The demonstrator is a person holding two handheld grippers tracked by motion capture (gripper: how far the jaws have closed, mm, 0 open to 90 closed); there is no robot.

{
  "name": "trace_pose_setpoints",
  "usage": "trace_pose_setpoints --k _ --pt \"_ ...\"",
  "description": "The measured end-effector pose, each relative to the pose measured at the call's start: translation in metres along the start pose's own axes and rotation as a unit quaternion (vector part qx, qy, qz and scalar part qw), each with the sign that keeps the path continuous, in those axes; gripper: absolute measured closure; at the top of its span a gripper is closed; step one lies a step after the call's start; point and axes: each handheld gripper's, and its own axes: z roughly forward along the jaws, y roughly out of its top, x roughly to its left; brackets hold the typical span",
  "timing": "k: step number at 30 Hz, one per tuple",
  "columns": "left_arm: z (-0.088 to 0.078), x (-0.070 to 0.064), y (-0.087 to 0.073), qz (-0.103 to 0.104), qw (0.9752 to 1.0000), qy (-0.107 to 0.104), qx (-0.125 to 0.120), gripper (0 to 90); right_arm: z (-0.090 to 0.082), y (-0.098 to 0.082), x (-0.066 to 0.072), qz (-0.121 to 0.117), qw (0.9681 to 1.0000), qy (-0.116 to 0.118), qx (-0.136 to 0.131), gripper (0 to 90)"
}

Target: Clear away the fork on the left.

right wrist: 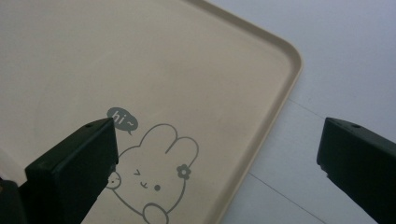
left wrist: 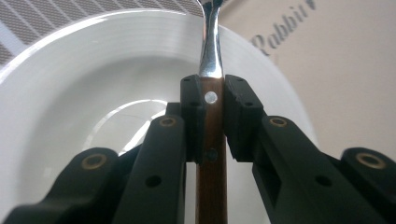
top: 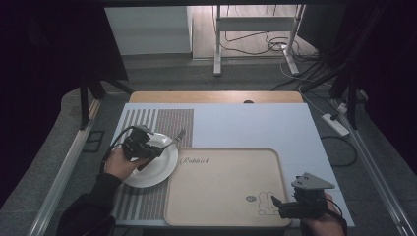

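- High view: the left hand-held gripper (top: 164, 145) sits in the left middle of the frame, over a white plate (top: 164, 169), held by the person's left hand (top: 118, 164) that comes up from the lower left in a dark sleeve.
- It pinches a fork (top: 173, 140) by the handle; the metal end pokes toward the upper right, past the plate's rim and over the striped placemat (top: 147, 120).
- The plate lies on that placemat, touching or just beside the left edge of the beige tray (top: 231, 172), which fills the lower middle of the frame on the pale table (top: 255, 125).
- The right hand-held gripper (top: 276, 205) rests at the lower right, by the tray's near right corner, next to the printed rabbit (top: 266, 202); a grey three-cornered plate sits on top of it.
- Left gripper view: the two black jaws rise from the bottom and clamp a brown wooden handle (left wrist: 211, 154) with a bright rivet in the centre of the frame; the pads (left wrist: 192, 112) press it from both sides.
- The shiny steel neck runs on to the top edge of the frame. Behind it the white plate (left wrist: 84, 88) spreads over the left and centre, with the tray (left wrist: 345, 79) and its "Rabbit" lettering at the upper right.
- Right gripper view: the right hand-held gripper (right wrist: 217, 158) has its jaws spread wide, one at the lower left and one at the lower right, with nothing between them.
- Below them lies the tray's corner (right wrist: 285, 88) with the rabbit drawing (right wrist: 156, 182) and a small "hi" bubble at the lower left; the pale table (right wrist: 345, 56) shows at the right.
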Motion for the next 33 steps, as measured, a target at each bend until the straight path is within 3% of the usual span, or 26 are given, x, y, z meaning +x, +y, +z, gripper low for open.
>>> trace_pose_setpoints --k 14,24,33 --pt "0.014 -0.053 0.002 0.014 0.9996 -0.024 -0.001 78.1 0.0 0.0 0.001 -0.005 1.0 -0.001 0.001 0.0" --pt "0.041 -0.099 0.009 0.041 0.9981 -0.043 0.018 78.1 -0.001 0.0 0.001 -0.009 1.0 0.0 0.0 0.0" --pt "0.065 -0.123 0.006 0.062 0.9956 -0.049 0.05 77.8 -0.002 -0.001 0.001 -0.004 1.0 0.003 -0.001 0.0"
